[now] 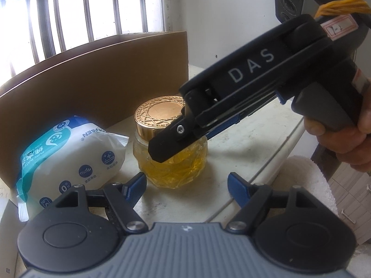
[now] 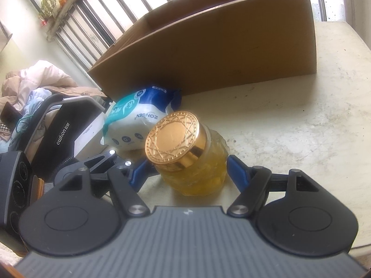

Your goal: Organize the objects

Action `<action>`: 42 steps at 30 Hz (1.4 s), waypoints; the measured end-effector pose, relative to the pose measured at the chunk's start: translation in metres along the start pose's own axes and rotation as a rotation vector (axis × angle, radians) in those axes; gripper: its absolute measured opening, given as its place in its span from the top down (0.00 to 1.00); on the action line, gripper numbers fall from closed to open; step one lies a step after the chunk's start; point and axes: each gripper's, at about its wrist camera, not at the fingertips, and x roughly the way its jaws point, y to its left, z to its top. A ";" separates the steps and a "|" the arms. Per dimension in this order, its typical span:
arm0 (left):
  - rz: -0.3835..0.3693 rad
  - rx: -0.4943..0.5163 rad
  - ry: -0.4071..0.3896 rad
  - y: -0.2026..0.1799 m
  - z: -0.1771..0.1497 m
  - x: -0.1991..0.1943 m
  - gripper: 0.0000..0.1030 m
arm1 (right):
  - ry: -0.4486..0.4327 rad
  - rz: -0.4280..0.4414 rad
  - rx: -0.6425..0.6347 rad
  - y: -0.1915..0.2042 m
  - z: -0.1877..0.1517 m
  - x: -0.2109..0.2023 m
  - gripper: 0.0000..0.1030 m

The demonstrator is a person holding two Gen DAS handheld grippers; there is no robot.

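Note:
A glass jar of yellow gel with a gold lid (image 1: 162,159) (image 2: 192,159) stands on the pale tabletop (image 2: 289,125). A white and blue wet-wipes pack (image 1: 69,162) (image 2: 136,125) lies just left of it. My right gripper (image 2: 187,171) is open, its blue fingertips on either side of the jar, not pressing it. In the left wrist view it comes in from the right over the jar (image 1: 176,139). My left gripper (image 1: 186,185) is open and empty, just in front of the jar.
An open cardboard box (image 1: 104,76) (image 2: 220,51) stands behind the jar and the wipes. A barred window is behind it. The table's edge (image 1: 273,162) runs on the right. A black device and piled clothes (image 2: 46,120) lie beyond the table's left side.

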 end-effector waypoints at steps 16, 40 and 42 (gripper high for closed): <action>0.013 -0.022 -0.019 0.007 -0.003 0.004 0.24 | 0.008 -0.040 -0.055 0.010 0.002 0.003 0.30; 0.011 -0.026 -0.017 0.010 0.002 0.008 0.22 | 0.028 -0.037 -0.046 0.010 0.003 0.006 0.27; 0.008 -0.027 -0.016 0.008 0.001 0.006 0.22 | 0.030 -0.036 -0.043 0.010 0.002 0.005 0.27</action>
